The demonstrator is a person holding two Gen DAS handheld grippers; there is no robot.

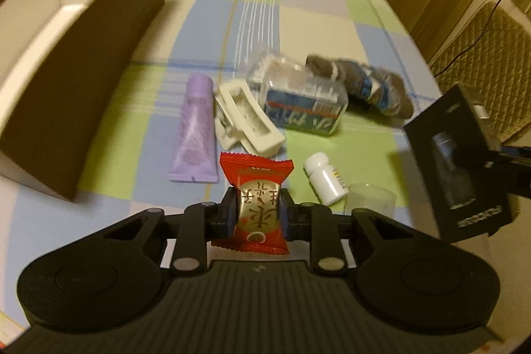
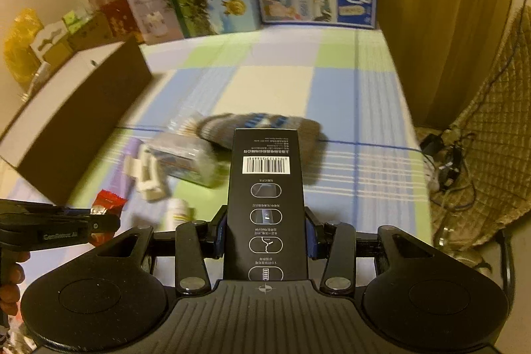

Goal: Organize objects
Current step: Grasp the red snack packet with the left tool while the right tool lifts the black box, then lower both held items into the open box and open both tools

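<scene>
On the checked bench (image 1: 315, 22), a purple tube (image 1: 195, 128), a white clip (image 1: 247, 121), a clear swab box (image 1: 298, 98) and a rolled sock (image 1: 365, 82) crowd from 11 to 1 o'clock of the left tongs (image 1: 257, 214), with a white bottle (image 1: 325, 178) just at 2 o'clock. A brown-sided box (image 1: 83, 82) stands at 10 o'clock. The left tongs are clamped tight on a red candy packet (image 1: 255, 198); the right tongs (image 2: 265, 238) grip a black carton (image 2: 265, 188), lifted off the bench.
</scene>
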